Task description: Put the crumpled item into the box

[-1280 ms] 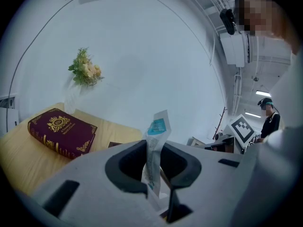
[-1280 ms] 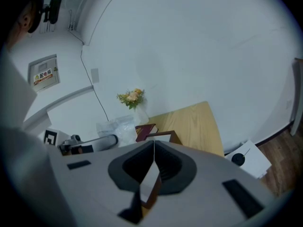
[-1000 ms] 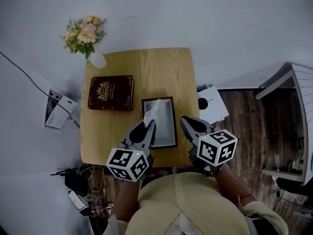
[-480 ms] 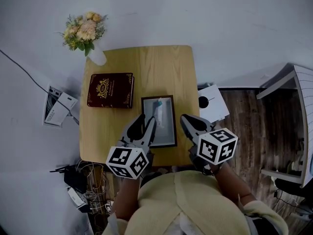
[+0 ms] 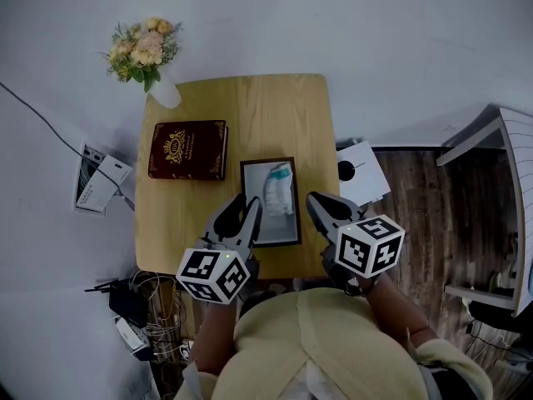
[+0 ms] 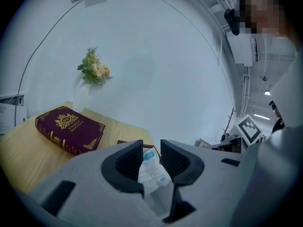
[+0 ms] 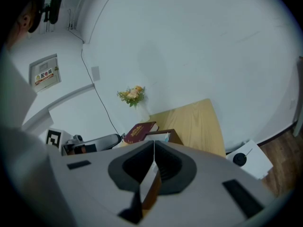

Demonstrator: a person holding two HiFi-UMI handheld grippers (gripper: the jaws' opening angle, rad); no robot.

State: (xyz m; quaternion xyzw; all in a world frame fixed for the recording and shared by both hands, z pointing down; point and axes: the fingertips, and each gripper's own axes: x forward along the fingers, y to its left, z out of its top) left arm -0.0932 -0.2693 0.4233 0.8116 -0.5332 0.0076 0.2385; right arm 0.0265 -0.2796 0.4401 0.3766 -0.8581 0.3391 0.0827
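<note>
Wooden desk, head view: crumpled item lies inside box, left gripper just short; left gripper view: jaws apart, closing on nothing, best lifted straight clear, item's blue print unreadable; right gripper view: right gripper jaws clenched empty, wall sign illegible.

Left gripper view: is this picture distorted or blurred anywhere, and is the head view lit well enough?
Left gripper view: strong fisheye, straight lines bend into arcs, the corners go black, and a mosaic patch sits at upper right; the book stays sharp. Head view: dim, flat, greyish light, no glare on the table, and the flowers remain readable.
</note>
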